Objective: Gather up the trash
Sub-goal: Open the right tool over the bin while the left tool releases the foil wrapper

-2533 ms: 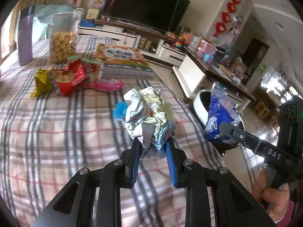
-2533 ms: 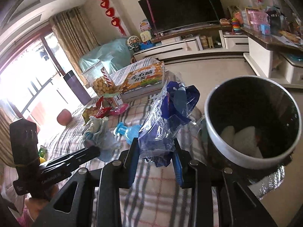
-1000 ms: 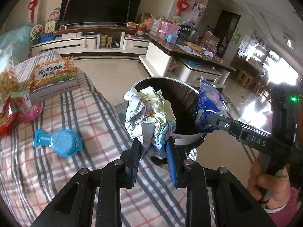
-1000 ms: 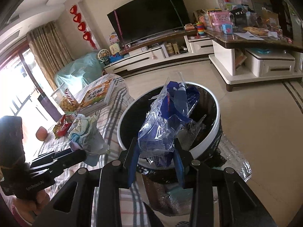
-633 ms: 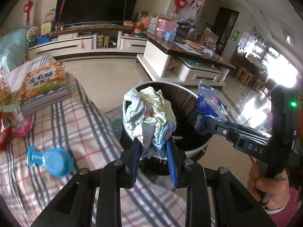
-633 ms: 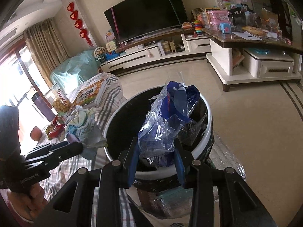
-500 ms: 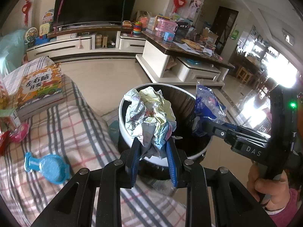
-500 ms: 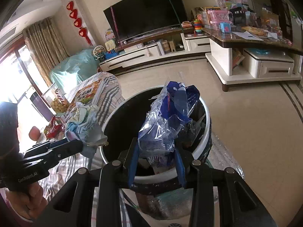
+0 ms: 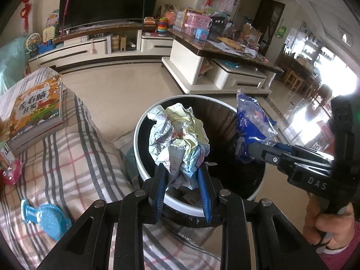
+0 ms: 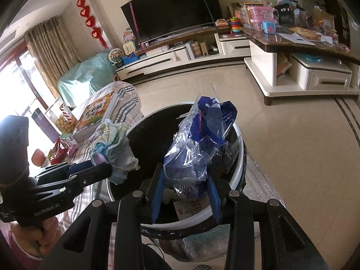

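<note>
Your left gripper (image 9: 182, 187) pinches the crumpled paper (image 9: 177, 139) and your right gripper (image 10: 185, 194) clamps the blue plastic bag (image 10: 200, 141); you hold both just above the bin (image 9: 144, 175), so each should fall straight in on release.

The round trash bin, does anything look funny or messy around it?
Nothing is spilled. The round white-rimmed trash bin stands upright beside the plaid-covered bed. The left gripper holds a crumpled paper wad and the right gripper a blue-and-clear plastic bag, both above the opening, not yet dropped.
</note>
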